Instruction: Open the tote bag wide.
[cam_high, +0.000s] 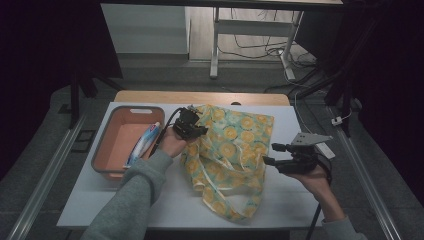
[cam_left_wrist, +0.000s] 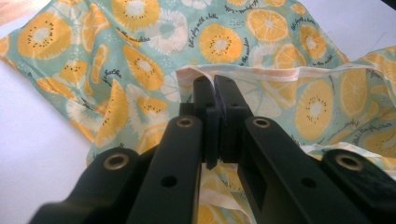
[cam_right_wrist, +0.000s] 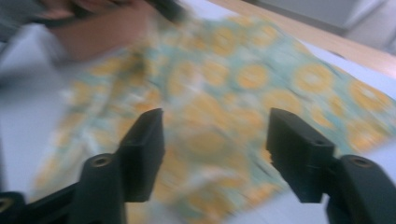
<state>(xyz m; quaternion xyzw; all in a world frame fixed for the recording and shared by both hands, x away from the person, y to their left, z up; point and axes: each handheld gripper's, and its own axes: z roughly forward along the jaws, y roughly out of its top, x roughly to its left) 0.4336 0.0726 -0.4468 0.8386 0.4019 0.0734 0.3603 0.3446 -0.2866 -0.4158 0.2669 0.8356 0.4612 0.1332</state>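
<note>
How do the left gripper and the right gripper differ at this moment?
The left gripper has its jaws shut on the hem of the orange-print fabric bag; the right gripper is open, nothing between its jaws. In the high view, the left gripper sits over the bag's top left edge, near the pink basin; the right gripper is off the bag's right side. Both are black and hand-held.

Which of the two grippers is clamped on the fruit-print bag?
The left gripper: its jaws pinch the bag at its hem. The right gripper hangs open beside it.
</note>
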